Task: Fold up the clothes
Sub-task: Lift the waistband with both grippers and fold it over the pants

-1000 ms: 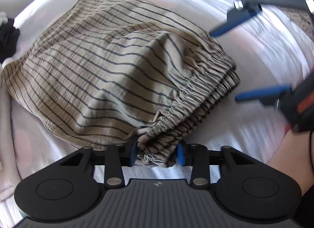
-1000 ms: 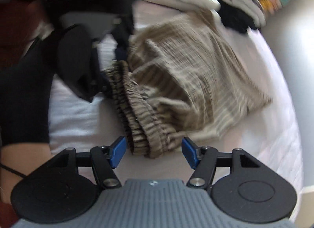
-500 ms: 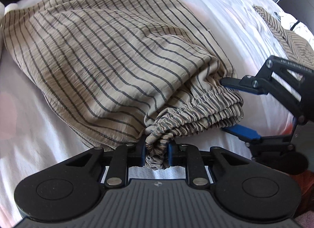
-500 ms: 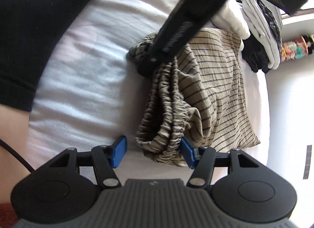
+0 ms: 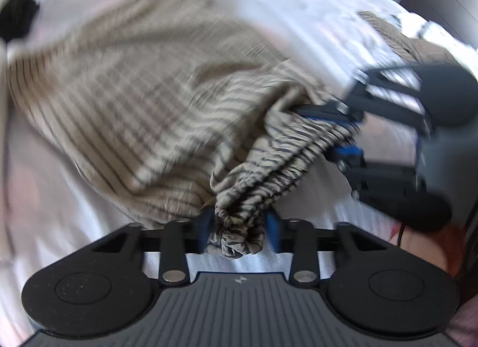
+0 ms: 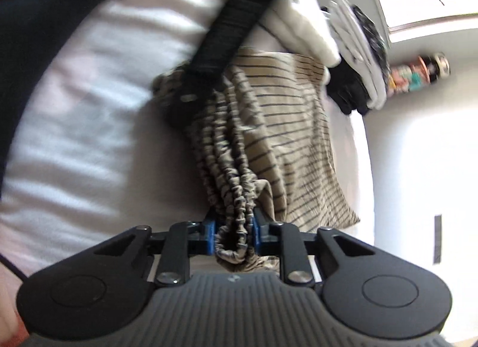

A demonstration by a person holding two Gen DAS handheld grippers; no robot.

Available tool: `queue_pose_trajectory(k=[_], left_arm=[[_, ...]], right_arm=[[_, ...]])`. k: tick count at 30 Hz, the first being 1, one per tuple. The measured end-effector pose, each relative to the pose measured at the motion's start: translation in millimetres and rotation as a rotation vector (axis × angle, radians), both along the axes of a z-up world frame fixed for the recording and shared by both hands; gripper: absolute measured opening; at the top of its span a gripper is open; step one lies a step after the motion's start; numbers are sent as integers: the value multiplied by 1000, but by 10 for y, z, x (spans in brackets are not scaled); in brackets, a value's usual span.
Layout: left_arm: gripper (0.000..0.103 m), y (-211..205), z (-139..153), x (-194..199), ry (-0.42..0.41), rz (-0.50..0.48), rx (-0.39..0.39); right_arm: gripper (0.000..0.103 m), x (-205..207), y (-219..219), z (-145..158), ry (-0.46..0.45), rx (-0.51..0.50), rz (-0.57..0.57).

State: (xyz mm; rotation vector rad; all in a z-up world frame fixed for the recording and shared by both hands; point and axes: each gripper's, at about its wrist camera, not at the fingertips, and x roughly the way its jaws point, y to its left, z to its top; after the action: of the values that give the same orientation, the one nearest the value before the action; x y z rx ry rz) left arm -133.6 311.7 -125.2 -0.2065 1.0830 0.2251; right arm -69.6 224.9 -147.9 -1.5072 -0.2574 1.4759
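Observation:
Beige striped shorts [image 5: 143,99] lie folded on the white bed, with the gathered elastic waistband toward me. My left gripper [image 5: 239,224] is shut on one end of the waistband [image 5: 239,227]. My right gripper [image 6: 234,235] is shut on the other end of the waistband [image 6: 236,197]. In the left wrist view the right gripper [image 5: 343,131] shows at the right, clamped on the band. In the right wrist view the left gripper [image 6: 191,102] shows at the band's far end. The shorts [image 6: 298,137] stretch away toward the pile of clothes.
A pile of folded white and black clothes [image 6: 352,57] lies beyond the shorts. Another striped beige garment [image 5: 397,39] lies at the far right of the bed. The white bed sheet [image 6: 89,108] surrounds the shorts. A dark garment [image 5: 15,15] sits at the far left.
My right gripper has closed on the waistband end it was straddling. The left gripper keeps its hold. Both views are blurred by motion and the waistband end has lifted a little.

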Motion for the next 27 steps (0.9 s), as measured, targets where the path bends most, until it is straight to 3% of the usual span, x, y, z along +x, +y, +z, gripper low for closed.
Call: queue_pose_trajectory(k=[8, 15, 17, 18, 21, 24, 27], left_arm=[[70, -506, -31, 20, -24, -128, 353], [73, -904, -284, 63, 32, -283, 663], [70, -958, -352, 65, 49, -285, 731], [55, -944, -364, 75, 48, -272, 736], [30, -890, -304, 67, 21, -236, 697], [22, -868, -186, 19, -9, -220, 657], [20, -903, -61, -46, -20, -221, 635]], right_arm=[[21, 138, 198, 327, 219, -59, -96], [21, 271, 135, 306, 316, -70, -150], [21, 290, 152, 299, 331, -70, -156], [21, 297, 158, 297, 334, -71, -157], [20, 313, 179, 291, 333, -72, -155], [20, 306, 96, 312, 319, -69, -148], [19, 275, 11, 357, 313, -67, -136]])
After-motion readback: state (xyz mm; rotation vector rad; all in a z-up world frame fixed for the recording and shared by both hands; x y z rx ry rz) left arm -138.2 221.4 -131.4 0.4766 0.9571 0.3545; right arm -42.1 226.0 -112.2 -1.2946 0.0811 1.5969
